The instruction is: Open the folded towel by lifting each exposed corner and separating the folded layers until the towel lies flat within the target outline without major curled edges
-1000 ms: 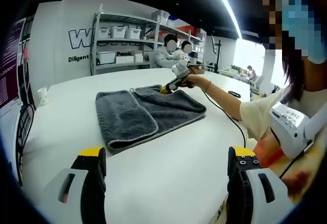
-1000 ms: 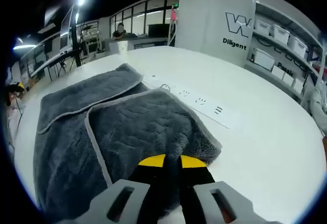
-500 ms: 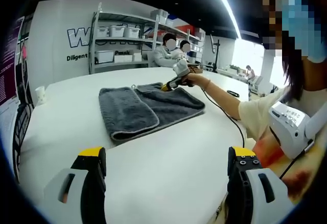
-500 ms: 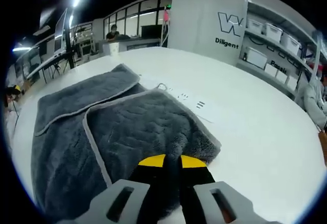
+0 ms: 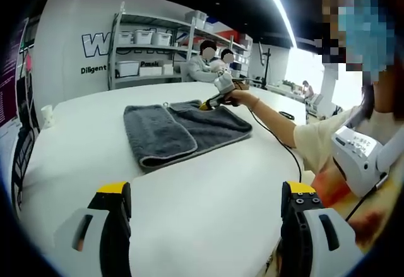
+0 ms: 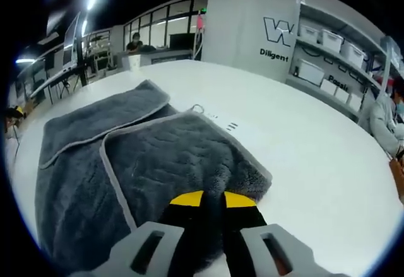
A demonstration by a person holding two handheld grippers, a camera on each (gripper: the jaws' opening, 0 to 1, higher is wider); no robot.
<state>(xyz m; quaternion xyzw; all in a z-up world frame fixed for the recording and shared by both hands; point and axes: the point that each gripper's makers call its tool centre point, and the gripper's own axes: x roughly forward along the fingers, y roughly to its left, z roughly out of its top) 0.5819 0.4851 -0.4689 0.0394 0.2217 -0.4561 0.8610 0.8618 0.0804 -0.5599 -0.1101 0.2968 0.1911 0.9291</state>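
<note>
Right gripper [image 6: 210,199] pinching towel [image 6: 126,163] corner at frame bottom, ready to lift fold; left gripper [image 5: 205,195] spread, idle over table [image 5: 208,176]

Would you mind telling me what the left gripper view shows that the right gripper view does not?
The left gripper view alone shows the left gripper open above the white table and the person's arm. The right gripper view alone shows the right gripper shut on the towel's corner, close up. Both share the folded grey towel, table and shelves.
</note>
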